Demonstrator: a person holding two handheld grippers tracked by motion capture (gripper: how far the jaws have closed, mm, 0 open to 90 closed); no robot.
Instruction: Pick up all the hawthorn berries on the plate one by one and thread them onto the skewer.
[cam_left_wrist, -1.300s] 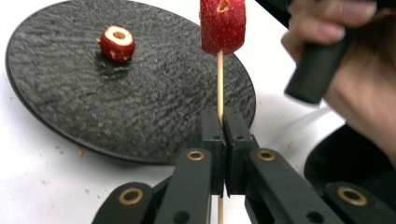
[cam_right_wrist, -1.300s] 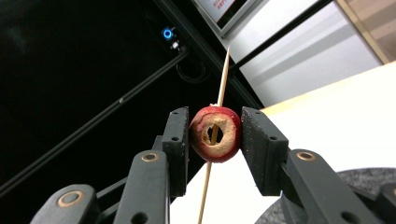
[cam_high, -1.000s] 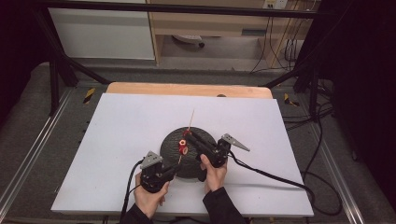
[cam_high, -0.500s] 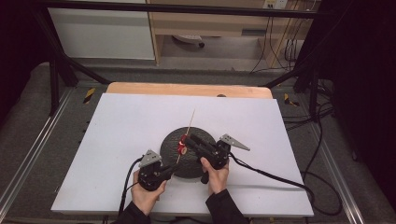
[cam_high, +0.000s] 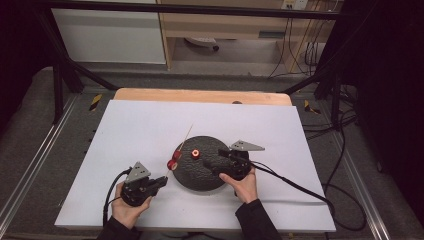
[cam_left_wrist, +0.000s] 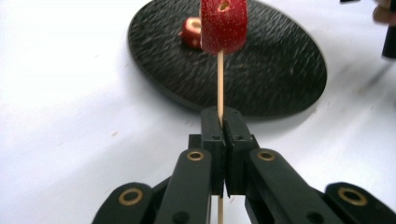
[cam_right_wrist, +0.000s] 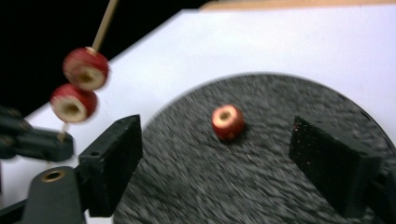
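Observation:
My left gripper (cam_high: 161, 181) (cam_left_wrist: 220, 119) is shut on the lower end of a thin wooden skewer (cam_left_wrist: 218, 79) and sits left of the round black plate (cam_high: 207, 175). Two red fruit slices (cam_high: 173, 163) are threaded on the skewer, seen in the right gripper view as an upper slice (cam_right_wrist: 86, 68) and a lower slice (cam_right_wrist: 73, 103). A third red slice (cam_high: 195, 153) (cam_right_wrist: 227, 122) lies loose on the plate. My right gripper (cam_high: 212, 166) (cam_right_wrist: 224, 163) hovers over the plate; its jaws have just been opening and hold nothing, with the loose slice lying ahead of them.
The plate rests on a white sheet (cam_high: 150, 125) over a wooden table (cam_high: 200, 95). Cables (cam_high: 300, 187) trail off to the right and at the front left. Black frame legs and a shelf stand beyond the table's far edge.
The left gripper has carried the skewer leftward off the plate. The right gripper's jaws have spread, and one red slice now lies alone on the plate.

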